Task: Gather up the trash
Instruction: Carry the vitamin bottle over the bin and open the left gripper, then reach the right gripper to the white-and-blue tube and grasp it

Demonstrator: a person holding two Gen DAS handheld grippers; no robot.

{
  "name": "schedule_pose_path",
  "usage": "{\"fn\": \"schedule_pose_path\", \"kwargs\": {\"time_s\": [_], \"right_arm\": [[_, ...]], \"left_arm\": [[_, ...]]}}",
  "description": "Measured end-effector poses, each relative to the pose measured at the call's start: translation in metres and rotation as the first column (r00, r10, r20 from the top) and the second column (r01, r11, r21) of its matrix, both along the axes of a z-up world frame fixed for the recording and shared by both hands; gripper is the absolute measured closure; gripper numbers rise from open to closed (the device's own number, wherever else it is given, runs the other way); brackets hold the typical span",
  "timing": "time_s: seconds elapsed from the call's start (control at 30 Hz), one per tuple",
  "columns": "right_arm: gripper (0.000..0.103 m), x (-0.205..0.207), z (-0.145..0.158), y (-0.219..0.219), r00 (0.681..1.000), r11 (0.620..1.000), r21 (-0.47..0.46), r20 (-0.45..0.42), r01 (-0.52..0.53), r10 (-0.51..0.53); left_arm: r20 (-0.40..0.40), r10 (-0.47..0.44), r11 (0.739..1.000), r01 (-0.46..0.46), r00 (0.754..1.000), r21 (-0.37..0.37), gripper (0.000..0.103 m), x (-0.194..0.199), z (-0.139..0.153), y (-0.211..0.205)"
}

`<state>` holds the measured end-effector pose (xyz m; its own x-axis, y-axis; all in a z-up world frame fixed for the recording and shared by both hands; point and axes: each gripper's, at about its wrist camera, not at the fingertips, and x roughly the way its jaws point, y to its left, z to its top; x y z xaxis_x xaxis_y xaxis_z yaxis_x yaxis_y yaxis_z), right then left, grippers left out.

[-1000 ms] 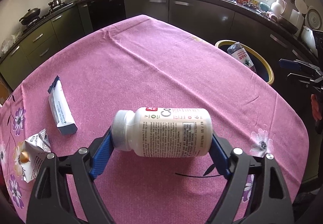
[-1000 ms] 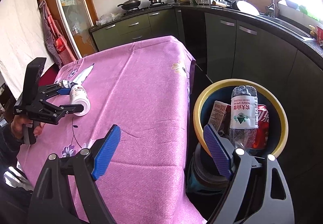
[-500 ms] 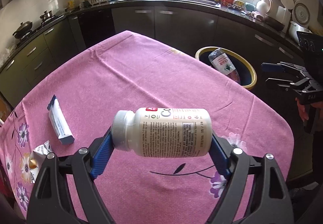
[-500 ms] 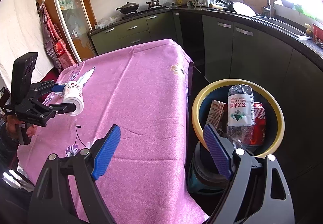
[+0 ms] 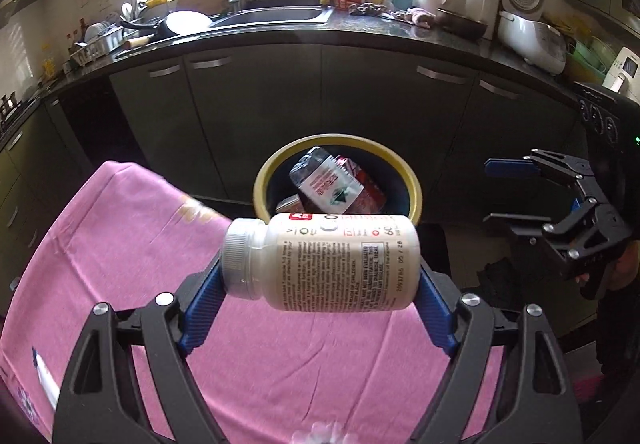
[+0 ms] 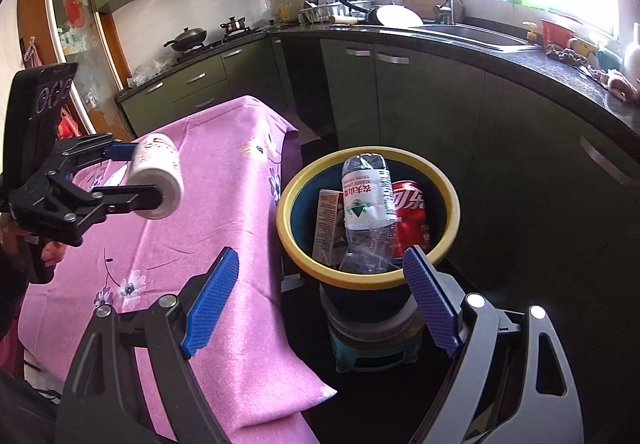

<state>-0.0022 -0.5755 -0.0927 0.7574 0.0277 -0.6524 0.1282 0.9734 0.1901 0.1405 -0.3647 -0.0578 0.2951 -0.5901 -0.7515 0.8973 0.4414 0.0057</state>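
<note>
In the left wrist view, a white pill bottle (image 5: 322, 262) is seen lying sideways, gripped end to end between the blue fingers (image 5: 200, 318) of the left gripper (image 5: 318, 308), held above the pink-clothed desk (image 5: 120, 244), with the yellow-rimmed bin (image 5: 264, 179) just beyond the desk's edge. In the right wrist view, the right gripper (image 6: 320, 300) is shown with fingers spread wide and nothing between them, poised near the bin, in which a plastic bottle (image 6: 366, 203), a red can (image 6: 412, 211) and a small carton (image 6: 328, 224) are seen.
</note>
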Motion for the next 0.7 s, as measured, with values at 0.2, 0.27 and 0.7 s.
{"fn": "schedule_pose_path", "kwargs": {"time_s": [0.2,0.27,0.7], "right_arm": [[0.019,-0.011,-0.005,-0.020,1.000,0.999,0.033,0.004,0.025,-0.025],[0.019,-0.013,-0.008,-0.024,1.000,0.999,0.043,0.001,0.028,-0.028],[0.017,-0.010,-0.007,-0.016,1.000,0.999,0.052,0.001,0.013,-0.013]], "left_arm": [[-0.012,-0.089,0.993,0.090,0.996,0.079,0.023,0.016,-0.030,-0.080],[-0.023,-0.100,0.988,0.102,0.995,0.113,0.023,0.023,-0.046,-0.098],[-0.061,-0.040,0.999,0.041,0.997,0.009,0.011,0.028,-0.028,-0.062]]}}
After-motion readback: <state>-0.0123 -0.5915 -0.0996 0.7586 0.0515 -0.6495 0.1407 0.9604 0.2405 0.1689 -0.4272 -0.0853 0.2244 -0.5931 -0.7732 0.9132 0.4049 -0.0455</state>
